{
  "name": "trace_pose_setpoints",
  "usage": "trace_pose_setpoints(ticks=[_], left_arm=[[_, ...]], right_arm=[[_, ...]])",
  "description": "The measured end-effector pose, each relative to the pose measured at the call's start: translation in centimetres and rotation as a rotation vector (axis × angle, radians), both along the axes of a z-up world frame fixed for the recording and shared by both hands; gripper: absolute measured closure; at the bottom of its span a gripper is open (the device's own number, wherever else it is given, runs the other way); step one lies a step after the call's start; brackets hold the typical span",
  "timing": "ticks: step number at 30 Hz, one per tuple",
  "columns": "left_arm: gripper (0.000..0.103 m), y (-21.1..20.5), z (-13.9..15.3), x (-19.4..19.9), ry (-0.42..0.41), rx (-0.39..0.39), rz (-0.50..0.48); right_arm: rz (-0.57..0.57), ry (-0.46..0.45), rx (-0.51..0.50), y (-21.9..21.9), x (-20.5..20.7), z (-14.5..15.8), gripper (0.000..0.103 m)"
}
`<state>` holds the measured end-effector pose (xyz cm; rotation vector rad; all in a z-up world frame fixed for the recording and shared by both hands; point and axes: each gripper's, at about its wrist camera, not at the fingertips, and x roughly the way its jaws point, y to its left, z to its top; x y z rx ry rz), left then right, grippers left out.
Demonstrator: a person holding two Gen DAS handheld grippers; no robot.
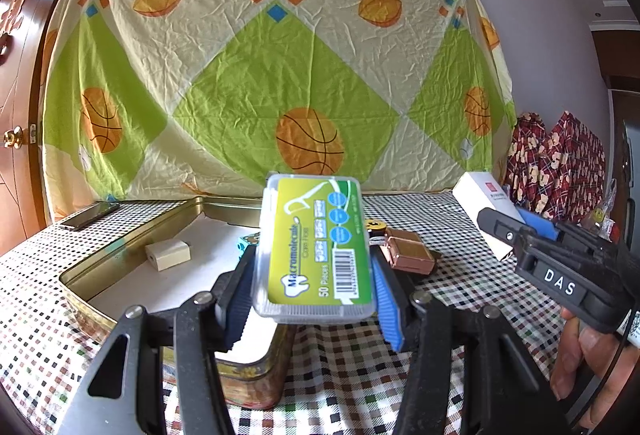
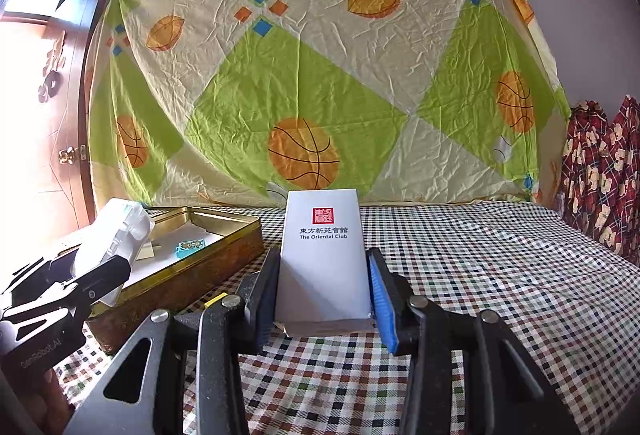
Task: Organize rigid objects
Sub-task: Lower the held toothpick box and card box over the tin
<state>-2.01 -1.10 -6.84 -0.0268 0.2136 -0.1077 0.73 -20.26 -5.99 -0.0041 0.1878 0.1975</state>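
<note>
Left hand-held gripper clamping floss box, tin holding cream block

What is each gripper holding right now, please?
Left gripper: closed on the clear floss pick box, held above the gold tin.
Right gripper: closed on the white Oriental Club box, above the checked tablecloth.

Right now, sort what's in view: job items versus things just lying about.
Job: floss box in left gripper; white card box in right gripper; gold tin; cream block.
Lying about: phone; patterned sheet; red fabric.
</note>
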Motion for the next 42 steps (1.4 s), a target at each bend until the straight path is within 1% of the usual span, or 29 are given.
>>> trace_pose_setpoints(ticks=[5,20,36,42], left_arm=[[0.050,0.2,0.1,0.0,-0.003,-0.002,-0.002],[0.050,2.4,0.3,-0.1,-0.003,-0.031,0.039],[0.050,4.1,0.4,0.0,0.012,-0.049,0.069],[0.050,4.8,0.5,0.0,0.014,-0.055,0.088]], right_arm=[[0.022,0.000,-0.016,1.1,-0.1,0.0,0.059],[0.053,0.003,-0.045,2.9,-0.1,-0.2,0.059],[0.098,-0.003,-0.063,5.0,-0.4,-0.2,0.059],[0.119,0.003,-0.049,5.8,-0.3,-0.1,0.059]])
